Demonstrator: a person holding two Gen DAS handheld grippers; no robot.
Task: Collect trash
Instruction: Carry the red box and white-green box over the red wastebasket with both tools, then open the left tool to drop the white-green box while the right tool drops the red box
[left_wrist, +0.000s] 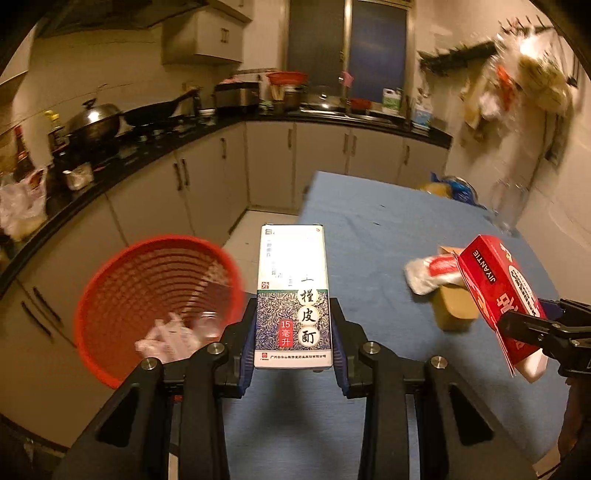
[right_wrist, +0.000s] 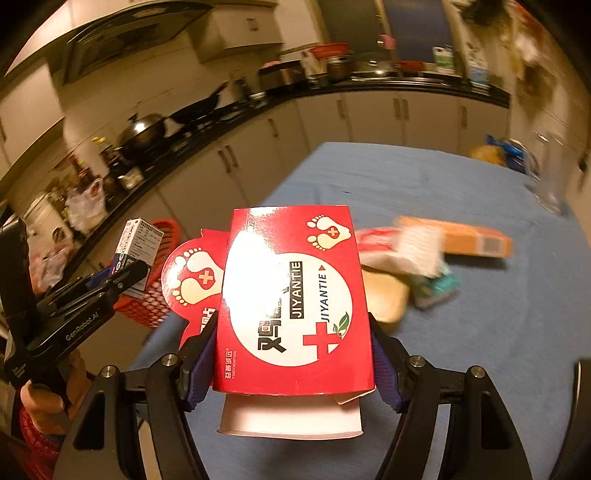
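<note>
Two boxes are in my grip, one in each gripper. My left gripper is closed tight on a tall white medicine box with a leaf-patterned lower half; the blue pads press its two long sides and the box stands upright between them, over the near edge of the blue worktop. From the right wrist view that same box shows at the left, sticking up out of the left gripper, with my hand wrapped round the handle below.

My right gripper stands fairly wide, clamped on a flat red box printed with footprints and a cross; its end flap is open and a white inner sleeve pokes out of the bottom. In the left wrist view the red box hangs tilted at the right edge, held above the worktop by the right gripper.

Off the worktop's left side sits a red basket with some crumpled white and pink wrappers in its bottom. The medicine box is just beside its rim in the picture; I cannot tell how far above it.

More trash lies on the worktop beyond the red box: a white and red packet resting on a brown cardboard box, and an orange box, all blurred.
</note>
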